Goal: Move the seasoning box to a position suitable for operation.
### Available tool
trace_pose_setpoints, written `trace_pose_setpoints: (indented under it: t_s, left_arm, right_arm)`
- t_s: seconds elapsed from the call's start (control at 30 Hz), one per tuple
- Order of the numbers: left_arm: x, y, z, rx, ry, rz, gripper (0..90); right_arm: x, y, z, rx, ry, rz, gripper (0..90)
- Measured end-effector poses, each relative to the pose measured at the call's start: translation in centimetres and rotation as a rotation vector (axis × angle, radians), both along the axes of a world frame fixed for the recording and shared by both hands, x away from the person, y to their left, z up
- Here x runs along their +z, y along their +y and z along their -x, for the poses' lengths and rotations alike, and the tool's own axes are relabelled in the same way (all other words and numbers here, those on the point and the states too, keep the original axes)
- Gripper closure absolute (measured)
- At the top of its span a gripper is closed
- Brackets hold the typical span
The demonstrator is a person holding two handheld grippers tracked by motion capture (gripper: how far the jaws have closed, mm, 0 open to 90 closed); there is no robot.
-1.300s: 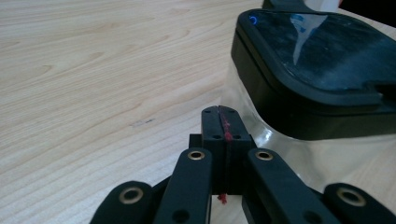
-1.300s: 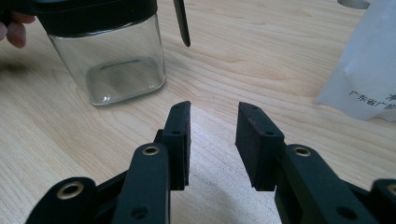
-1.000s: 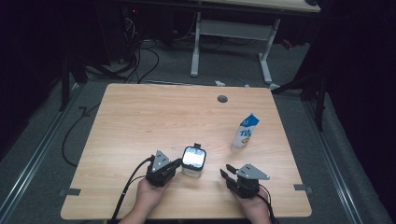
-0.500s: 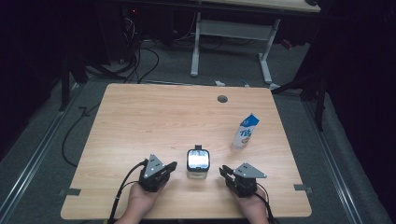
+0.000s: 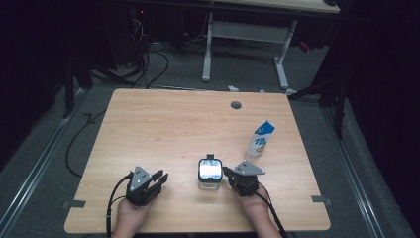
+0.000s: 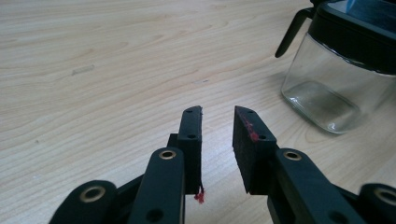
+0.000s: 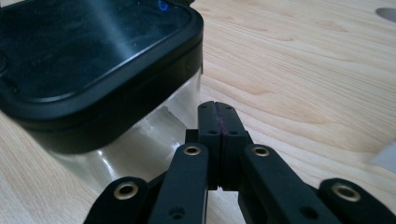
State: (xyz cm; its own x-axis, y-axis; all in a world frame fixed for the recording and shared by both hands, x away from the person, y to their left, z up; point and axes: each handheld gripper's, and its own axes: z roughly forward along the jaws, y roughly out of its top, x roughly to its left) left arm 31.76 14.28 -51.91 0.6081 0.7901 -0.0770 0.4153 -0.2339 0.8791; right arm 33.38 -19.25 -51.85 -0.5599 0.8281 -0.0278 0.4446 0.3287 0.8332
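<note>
We record a clear glass jar (image 6: 327, 95) with glossy black plastic lid (image 7: 88, 51), a smooth light wood-grain counter (image 5: 163, 129), and matt black tool pads (image 6: 247, 140)

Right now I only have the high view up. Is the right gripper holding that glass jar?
Observer: No. The right gripper has its jaws pressed together with nothing between them, beside the glass jar.
Reviewer: And the left gripper?
Observer: The left gripper has a gap between its pads, over bare table; its jaws have just been opening.
Reviewer: Anything inside the jar?
Observer: In the left gripper view the glass body looks empty, and a black latch sticks out from the black lid.
</note>
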Motion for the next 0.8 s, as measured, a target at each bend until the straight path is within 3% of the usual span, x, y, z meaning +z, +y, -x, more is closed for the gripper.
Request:
trace_pose_setpoints:
  t_s: [0.4, 0.6, 0.8]
  left_arm:
    - [0.1, -0.5, 0.3, -0.024, 0.002, 0.003, 75.1]
    - [0.1, -0.6, 0.3, -0.028, 0.011, 0.002, 77.4]
    - [0.1, -0.9, 0.7, -0.050, 0.022, 0.012, 82.3]
  right_arm:
    - [0.0, 2.0, -1.0, 0.062, 0.008, -0.008, 90.0]
    - [0.1, 4.2, -1.1, 0.142, -0.002, -0.013, 90.0]
    - [0.3, 3.8, -0.6, 0.119, -0.017, 0.015, 89.9]
